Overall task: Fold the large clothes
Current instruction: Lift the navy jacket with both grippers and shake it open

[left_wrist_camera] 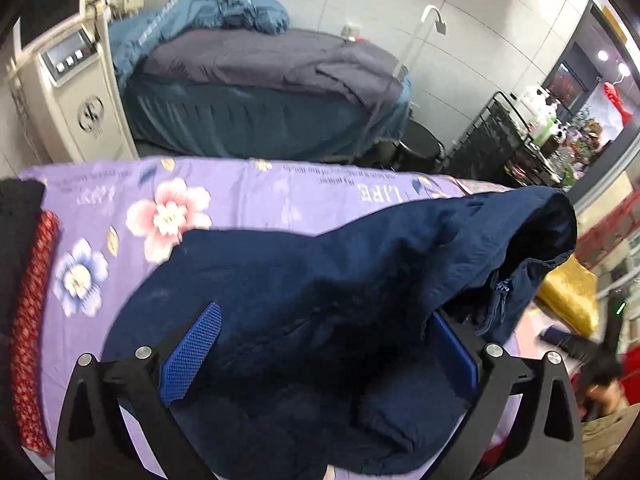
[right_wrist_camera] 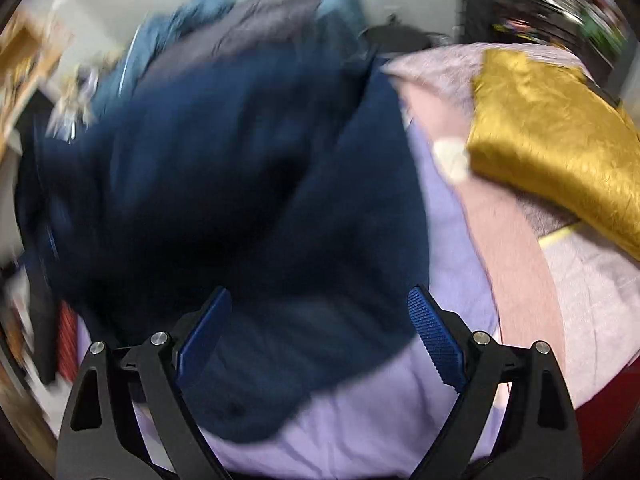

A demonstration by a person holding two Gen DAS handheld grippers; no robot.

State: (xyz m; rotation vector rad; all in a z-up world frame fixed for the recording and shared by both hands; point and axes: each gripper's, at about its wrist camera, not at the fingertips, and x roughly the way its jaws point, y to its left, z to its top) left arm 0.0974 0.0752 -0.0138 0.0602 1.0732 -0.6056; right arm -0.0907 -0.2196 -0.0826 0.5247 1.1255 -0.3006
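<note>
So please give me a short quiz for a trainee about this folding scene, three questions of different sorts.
1. True or false: the left tool is clamped shut on the navy garment.
2. What colour is the folded cloth to the right of the garment? A gold, B green, C white.
3. Fill in: the garment lies on a ____ flowered sheet.

Key: 1 false, it stands open, like the right tool; 2 A; 3 purple.
</note>
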